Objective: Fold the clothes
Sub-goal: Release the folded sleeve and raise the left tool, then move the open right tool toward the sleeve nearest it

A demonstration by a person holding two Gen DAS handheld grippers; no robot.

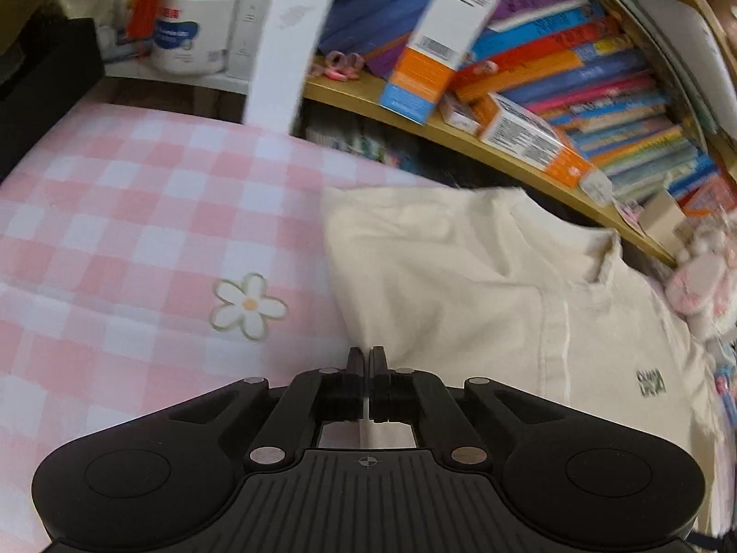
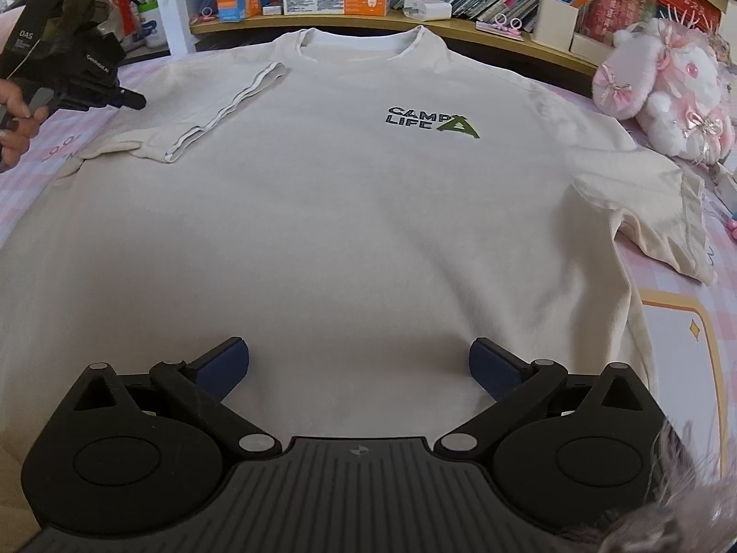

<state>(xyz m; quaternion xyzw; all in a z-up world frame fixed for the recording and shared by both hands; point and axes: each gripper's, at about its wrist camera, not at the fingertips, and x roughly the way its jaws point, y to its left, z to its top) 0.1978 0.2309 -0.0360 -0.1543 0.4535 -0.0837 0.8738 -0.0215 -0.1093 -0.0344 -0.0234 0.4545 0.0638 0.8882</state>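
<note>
A cream T-shirt [image 2: 345,212] with a "CAMP LIFE" print [image 2: 428,120] lies flat, front up, on a pink checked sheet [image 1: 138,230]. Its left sleeve [image 2: 221,97] is folded inward over the chest, while the right sleeve [image 2: 645,212] lies spread out. My right gripper [image 2: 359,361] is open just above the shirt's lower part, with nothing between the blue pads. My left gripper [image 1: 367,357] is shut with nothing visible in it, over the shirt's [image 1: 460,285] left edge. In the right wrist view the left gripper [image 2: 138,102] hovers beside the folded sleeve, held by a hand [image 2: 14,120].
A curved wooden shelf [image 2: 483,27] packed with books and boxes runs behind the shirt's collar. A pink and white plush toy [image 2: 663,87] sits at the right, close to the spread sleeve. A white post [image 1: 295,37] and tubs stand at the far left.
</note>
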